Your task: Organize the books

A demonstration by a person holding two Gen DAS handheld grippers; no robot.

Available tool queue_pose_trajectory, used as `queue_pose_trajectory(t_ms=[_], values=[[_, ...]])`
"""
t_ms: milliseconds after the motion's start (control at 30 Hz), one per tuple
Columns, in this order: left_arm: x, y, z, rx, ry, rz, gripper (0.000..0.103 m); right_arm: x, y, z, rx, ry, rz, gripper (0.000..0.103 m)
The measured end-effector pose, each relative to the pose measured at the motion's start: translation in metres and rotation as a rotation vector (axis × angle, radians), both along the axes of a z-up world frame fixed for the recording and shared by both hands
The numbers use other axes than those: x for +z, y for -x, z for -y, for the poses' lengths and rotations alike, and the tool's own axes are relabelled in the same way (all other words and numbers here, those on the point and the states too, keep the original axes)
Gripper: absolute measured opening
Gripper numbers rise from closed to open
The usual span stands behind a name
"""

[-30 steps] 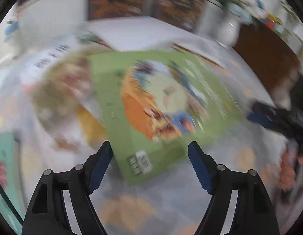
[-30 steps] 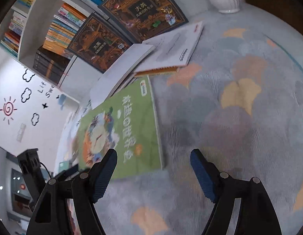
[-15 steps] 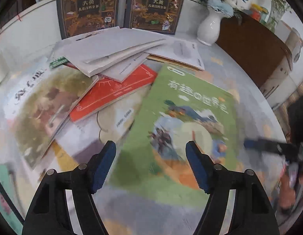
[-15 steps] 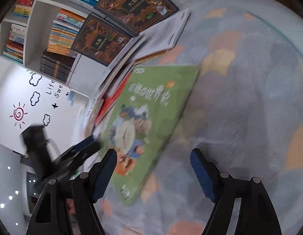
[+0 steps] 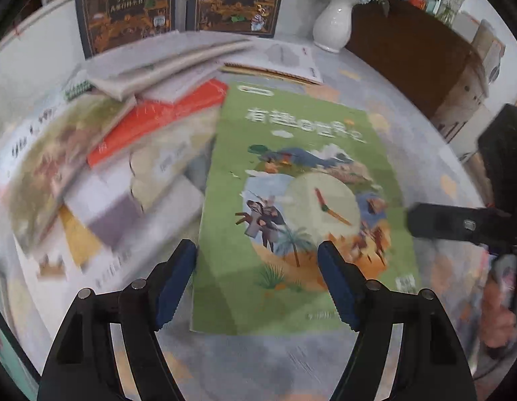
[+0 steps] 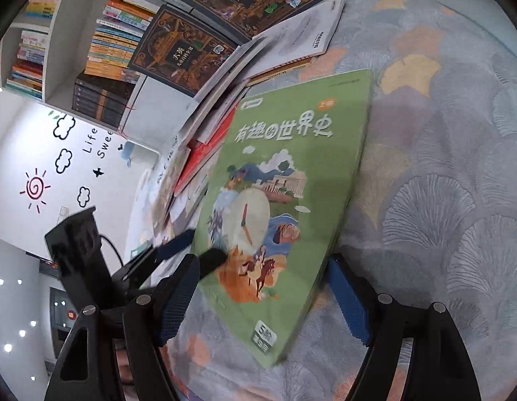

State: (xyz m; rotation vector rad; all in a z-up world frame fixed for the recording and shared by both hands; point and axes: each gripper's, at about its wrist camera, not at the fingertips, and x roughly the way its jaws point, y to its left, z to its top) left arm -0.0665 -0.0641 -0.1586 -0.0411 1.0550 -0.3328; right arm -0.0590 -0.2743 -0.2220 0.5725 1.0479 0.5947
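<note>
1. The task looked barely started. The green book point(image 5: 301, 207) lay flat and face up on the patterned carpet point(image 6: 442, 173), just beside the loose pile of books point(image 5: 131, 140), on the pile's vase point(image 5: 332, 26) side. The pile was not yet sorted: a red book point(image 5: 164, 113), grey ones and others lay crossed over each other in front of 2 dark books point(image 5: 178, 0) that leaned upright behind it.
2. The shelf point(image 6: 91, 50) behind the pile already held rows of books, so I judge that the green book and the whole pile were left to put away.
3. The left gripper point(image 5: 256, 277) stood open above the green book's near end and held nothing. The right gripper point(image 6: 261, 297) was also open and empty, its jaws on either side of the same book's near corner, not pressing it.
4. Compared with 1 second before, the green book had turned: its title end now pointed toward the pile's far end. Both grippers had come closer to it.
</note>
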Motion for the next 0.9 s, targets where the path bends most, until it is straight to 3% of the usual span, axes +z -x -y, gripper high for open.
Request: queue_pose_trajectory(t_ms=[100,200,267,333,433,567,700,733,767,833,900], values=[[0.004,0.028,-0.006,0.002,0.077,-0.045,0.072,0.003,0.018,-0.003,0.043,0.073,0.005,0.078],[0.005,0.080,-0.003,-0.079,0.149,-0.058,0.073,0.005,0.042,-0.003,0.163,0.169,0.010,0.079],[-0.003,0.086,-0.012,-0.079,0.211,-0.102,0.068,0.000,0.050,0.008,0.227,0.138,-0.028,0.078],[-0.008,0.077,-0.030,-0.037,0.287,-0.134,0.054,-0.006,0.052,0.020,0.259,0.101,-0.048,0.072],[-0.013,0.058,-0.045,-0.013,0.367,-0.177,0.048,-0.016,0.046,0.034,0.332,0.018,-0.060,0.069],[-0.011,0.046,-0.033,-0.049,0.301,-0.165,0.045,-0.021,0.035,0.038,0.349,-0.045,-0.055,0.067],[-0.008,0.038,-0.026,-0.050,0.250,-0.142,0.043,-0.020,0.027,0.032,0.359,-0.031,-0.050,0.066],[-0.008,0.038,-0.025,-0.053,0.219,-0.123,0.039,-0.019,0.026,0.032,0.356,-0.016,-0.047,0.059],[-0.007,0.038,-0.024,-0.053,0.194,-0.107,0.034,-0.018,0.023,0.031,0.340,0.023,-0.038,0.046],[-0.008,0.037,-0.027,-0.044,0.193,-0.094,0.033,-0.021,0.018,0.032,0.318,0.041,-0.037,0.028],[-0.010,0.035,-0.031,-0.043,0.203,-0.096,0.032,-0.028,0.011,0.041,0.310,-0.023,-0.056,0.024]])
